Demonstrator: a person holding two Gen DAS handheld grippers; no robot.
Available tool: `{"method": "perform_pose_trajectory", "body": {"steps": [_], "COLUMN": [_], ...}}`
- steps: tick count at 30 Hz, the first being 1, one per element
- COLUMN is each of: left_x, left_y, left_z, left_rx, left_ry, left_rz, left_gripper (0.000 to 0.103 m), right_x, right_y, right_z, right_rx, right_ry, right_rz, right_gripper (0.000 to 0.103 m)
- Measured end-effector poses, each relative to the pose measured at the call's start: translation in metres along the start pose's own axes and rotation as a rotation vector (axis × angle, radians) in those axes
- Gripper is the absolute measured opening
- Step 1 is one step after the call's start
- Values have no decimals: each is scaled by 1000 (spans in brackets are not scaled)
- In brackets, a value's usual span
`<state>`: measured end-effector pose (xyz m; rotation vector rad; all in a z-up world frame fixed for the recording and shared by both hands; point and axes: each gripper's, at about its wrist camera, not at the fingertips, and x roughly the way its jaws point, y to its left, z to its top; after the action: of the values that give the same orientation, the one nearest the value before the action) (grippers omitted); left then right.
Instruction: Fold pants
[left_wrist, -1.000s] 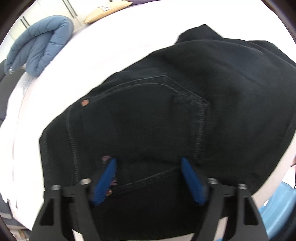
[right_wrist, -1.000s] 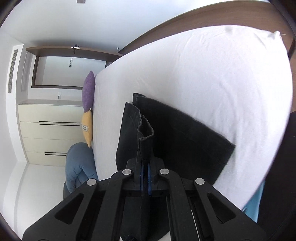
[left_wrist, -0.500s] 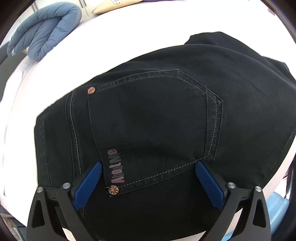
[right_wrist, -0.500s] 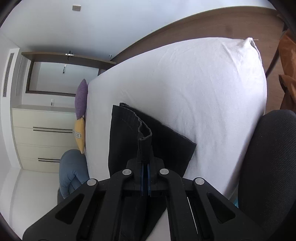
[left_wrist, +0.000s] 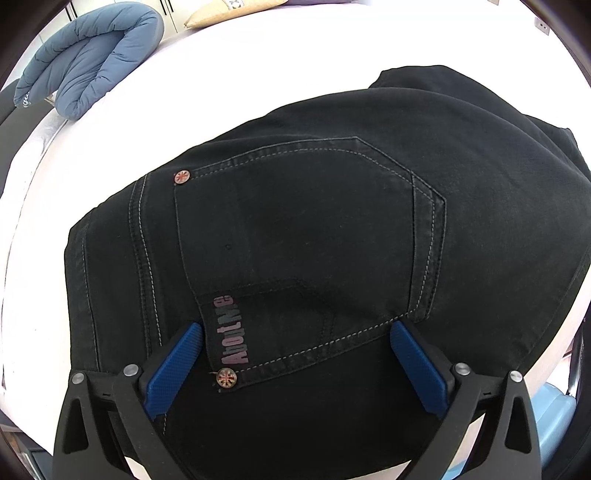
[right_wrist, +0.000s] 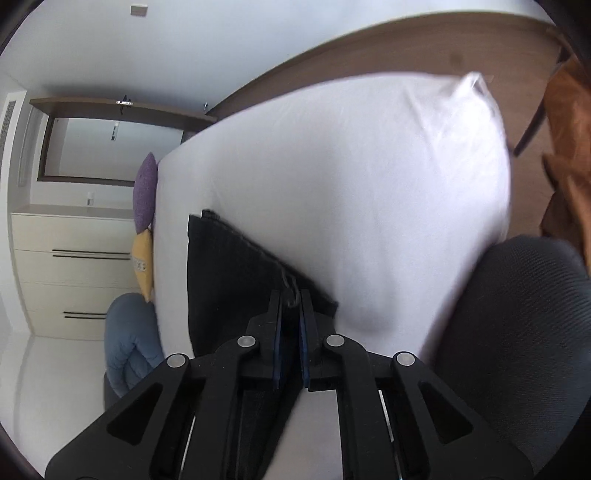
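Black jeans (left_wrist: 314, 221) lie folded on the white bed (left_wrist: 258, 74), back pocket and its pink label facing up. My left gripper (left_wrist: 295, 328) hangs just above the pocket's lower edge, open wide, its blue pads (left_wrist: 173, 365) either side of the label and gripping nothing. In the right wrist view the folded jeans (right_wrist: 229, 280) lie flat along the bed's (right_wrist: 369, 184) left side. My right gripper (right_wrist: 290, 295) is at their near corner, its jaws opening. A narrow gap shows between the pads, and a bit of hem and thread is still between them.
A blue quilted cover (left_wrist: 88, 62) and a beige pillow (left_wrist: 229, 11) lie at the bed's far side. Purple (right_wrist: 146, 192) and yellow (right_wrist: 144, 266) pillows sit by a cream drawer unit (right_wrist: 74, 277). A dark mesh chair (right_wrist: 517, 314) stands close on the right.
The left jaws spread wider over the pocket. The right gripper drew back across the bed, the raised fold of hem dropped flat, and its pads parted slightly.
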<state>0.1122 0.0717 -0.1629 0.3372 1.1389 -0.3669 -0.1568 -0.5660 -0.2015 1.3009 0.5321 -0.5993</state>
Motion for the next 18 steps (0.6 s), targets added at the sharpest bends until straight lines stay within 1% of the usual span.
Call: {"method": "perform_pose_trajectory", "body": {"steps": [1,2,3,4,5,6,8,9,11,13,15,16,17,18], "left_x": [-1,-2,-3,-3,-3,-3,-3,-4,-5,-5,-5,-7,-7,-9], "left_y": [-2,-4,-6,-6,-7,-9,-13,-14,-15,-17,-19,-16,-16,-16], "left_z": [-2,-2,-3,-3,-4,-4,-5,-5,-4,-4,-4,-4,-5,-6], "left_rx": [1,2,3,3,3,4,5,3,2,3,4,5,7,11], "left_ry": [-1,-1,-1,-1,-1,-1,0,1,3,3,1,-1,-4,-6], "left_rz": [3,5,6,6,7,9,13,14,16,15,11,7,5,3], "left_gripper": [103,103,103,103,103,103,103,103,103,103,103,103,103,103], "right_x": [-15,-27,-34,-35,-31,-21,1,21,61,97,139,157,175,182], "right_y": [2,6,18,36,58,89,133,159,193,203,197,187,183,167], "right_z": [2,3,4,2,-3,-16,-45,-67,-102,-125,-138,-137,-130,-116], "right_rx": [-11,-21,-64,-134,-211,-308,-429,-496,-558,-551,-505,-466,-430,-379], "right_ry": [-53,-96,-110,-86,-40,34,159,249,368,452,542,548,539,505], "right_rz": [-88,-99,-45,-1,35,94,204,267,303,270,255,196,160,155], "right_gripper": [14,15,15,15,15,15,15,15,15,15,15,15,15,15]}}
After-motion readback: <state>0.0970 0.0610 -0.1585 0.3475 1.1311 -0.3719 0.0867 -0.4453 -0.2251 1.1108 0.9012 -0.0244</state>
